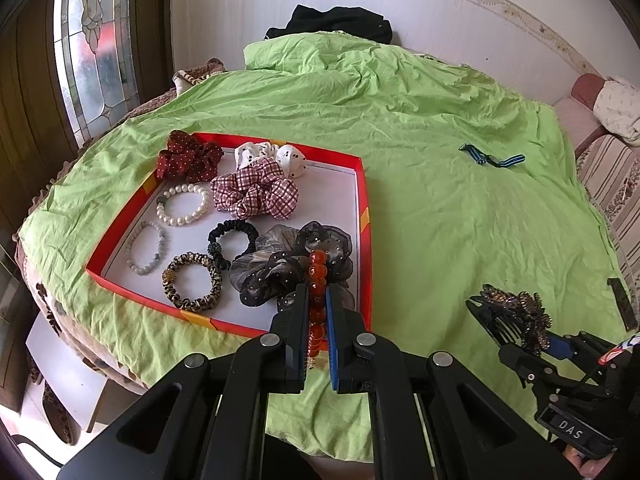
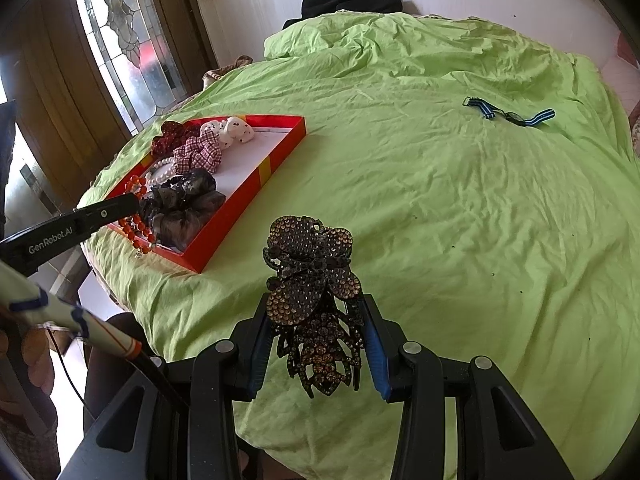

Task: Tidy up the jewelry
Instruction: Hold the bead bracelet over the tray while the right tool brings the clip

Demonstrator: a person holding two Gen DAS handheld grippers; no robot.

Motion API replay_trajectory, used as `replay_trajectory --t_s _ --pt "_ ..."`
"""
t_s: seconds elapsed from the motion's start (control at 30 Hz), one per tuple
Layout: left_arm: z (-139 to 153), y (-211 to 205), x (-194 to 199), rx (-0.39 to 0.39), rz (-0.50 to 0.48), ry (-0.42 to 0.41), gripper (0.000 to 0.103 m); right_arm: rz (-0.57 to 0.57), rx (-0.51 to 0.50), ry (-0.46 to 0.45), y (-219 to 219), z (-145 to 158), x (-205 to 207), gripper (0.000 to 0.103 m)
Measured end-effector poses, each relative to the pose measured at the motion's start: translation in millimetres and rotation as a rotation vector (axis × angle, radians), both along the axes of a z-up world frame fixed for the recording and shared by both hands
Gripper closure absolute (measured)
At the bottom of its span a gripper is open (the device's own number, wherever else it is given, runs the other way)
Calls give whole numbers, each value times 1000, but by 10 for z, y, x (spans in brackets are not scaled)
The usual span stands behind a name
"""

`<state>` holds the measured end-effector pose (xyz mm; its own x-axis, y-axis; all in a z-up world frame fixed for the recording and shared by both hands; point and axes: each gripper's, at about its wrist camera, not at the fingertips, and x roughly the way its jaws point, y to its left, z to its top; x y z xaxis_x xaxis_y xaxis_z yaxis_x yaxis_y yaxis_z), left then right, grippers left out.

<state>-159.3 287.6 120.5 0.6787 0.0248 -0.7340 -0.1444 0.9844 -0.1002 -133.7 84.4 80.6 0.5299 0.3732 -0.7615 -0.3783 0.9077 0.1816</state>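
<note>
A red tray (image 1: 366, 200) with a white floor sits on the green bedsheet and holds several scrunchies, a pearl bracelet (image 1: 183, 205) and a grey bead bracelet (image 1: 147, 247). My left gripper (image 1: 317, 292) is shut on an orange bead bracelet (image 1: 317, 276), held over the tray's near edge above a dark sheer scrunchie (image 1: 292, 264). My right gripper (image 2: 316, 312) is shut on a rhinestone hair claw (image 2: 312, 272), held above the sheet to the right of the tray (image 2: 248, 196). The claw also shows in the left wrist view (image 1: 516, 312).
A blue striped strap with glasses (image 1: 492, 159) lies far right on the sheet, also in the right wrist view (image 2: 510, 114). Black clothing (image 1: 340, 22) lies at the bed's far end. A glass door (image 1: 96, 48) stands left. A sofa (image 1: 608, 176) is on the right.
</note>
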Motion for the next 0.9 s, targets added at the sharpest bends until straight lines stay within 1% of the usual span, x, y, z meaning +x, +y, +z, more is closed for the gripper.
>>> replay_trajectory --t_s 0.17,0.37,0.67,0.8,0.9 --pt "82 45 -59 -25 -8 -24 96 3 -3 -2 20 9 -9 58" --pt "174 160 -111 -30 13 -44 96 4 0 -3 20 19 -17 58" --pt "319 354 -178 -75 38 -74 96 1 4 -5 14 34 -30 58" --pt "379 378 -200 -79 39 -91 96 -10 5 -13 -22 62 -36 58" --pt "398 348 -180 -79 34 -89 96 -29 22 -16 -79 81 -51 58"
